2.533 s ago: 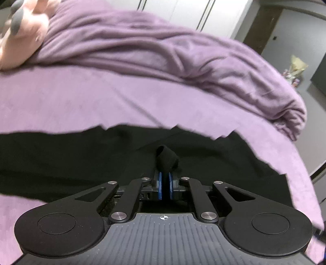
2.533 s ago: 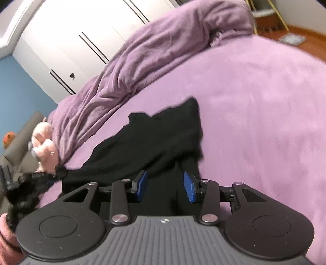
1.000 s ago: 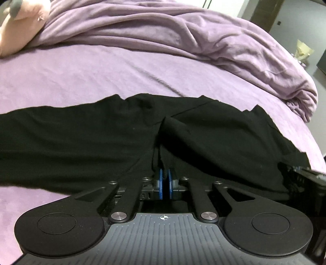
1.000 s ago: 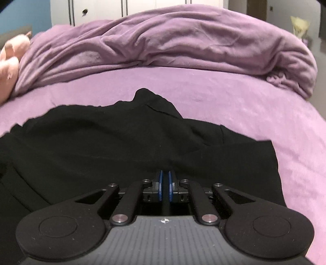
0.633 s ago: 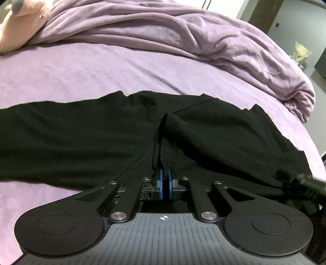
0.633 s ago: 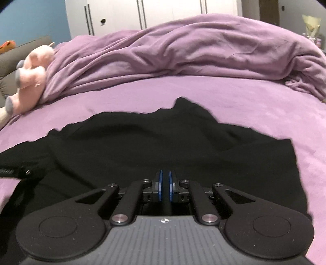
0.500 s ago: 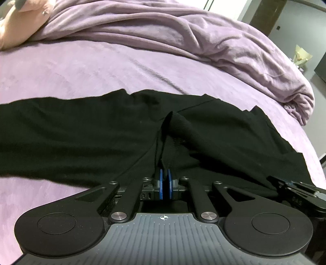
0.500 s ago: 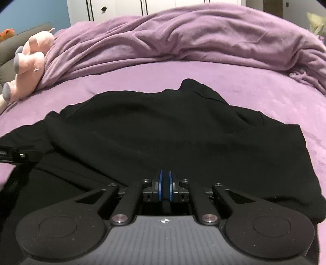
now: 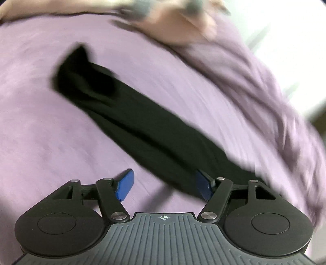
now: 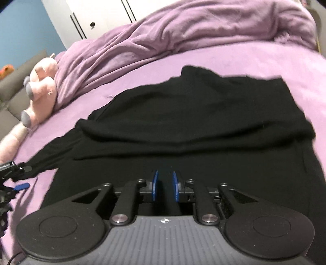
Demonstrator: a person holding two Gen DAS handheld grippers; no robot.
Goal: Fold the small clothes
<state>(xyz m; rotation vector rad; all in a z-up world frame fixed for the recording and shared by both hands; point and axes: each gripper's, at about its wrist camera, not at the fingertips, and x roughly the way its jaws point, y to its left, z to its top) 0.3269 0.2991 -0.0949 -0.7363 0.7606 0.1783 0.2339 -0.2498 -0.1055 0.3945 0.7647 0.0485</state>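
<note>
A black long-sleeved garment lies on the purple bed sheet, its upper part doubled over the lower. One sleeve stretches away diagonally in the blurred left wrist view. My left gripper is open and empty, low over the sheet, its right pad at the sleeve's near end. It also shows at the left edge of the right wrist view. My right gripper has its blue pads slightly apart, with the black cloth's near edge between them.
A rumpled purple blanket is heaped along the far side of the bed. A pink plush toy lies at the left, by a grey sofa. White wardrobe doors stand behind.
My left gripper has opened, let go of the cloth and swung left toward the sleeve. My right gripper's pads have parted slightly. The garment's top part now lies doubled over.
</note>
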